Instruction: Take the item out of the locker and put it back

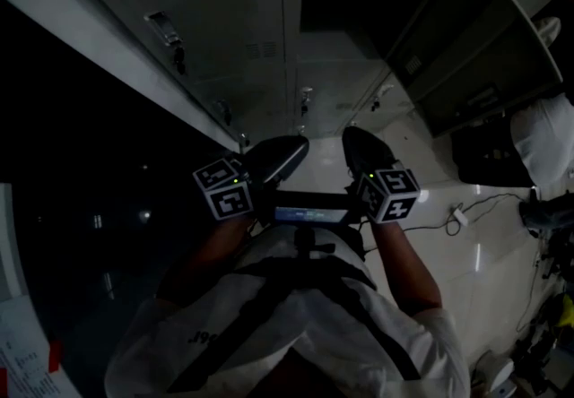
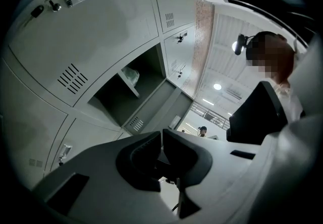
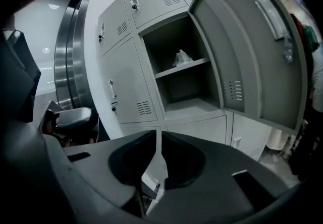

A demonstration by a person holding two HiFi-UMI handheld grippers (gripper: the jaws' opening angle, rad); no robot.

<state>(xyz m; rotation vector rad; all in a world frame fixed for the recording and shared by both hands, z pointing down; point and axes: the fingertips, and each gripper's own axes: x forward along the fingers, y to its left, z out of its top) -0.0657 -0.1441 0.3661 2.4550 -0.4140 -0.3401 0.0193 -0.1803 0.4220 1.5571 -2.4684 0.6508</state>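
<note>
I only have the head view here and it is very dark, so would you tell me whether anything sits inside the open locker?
Observer: Yes. The right gripper view shows a crumpled pale item, perhaps a plastic bag, on the shelf of the open locker.
Operator: Thank you. Are the right tongs carrying anything?
Observer: No. The right tongs are closed with nothing between them.
Operator: And the left tongs?
Observer: The left tongs are closed and empty too.
</note>
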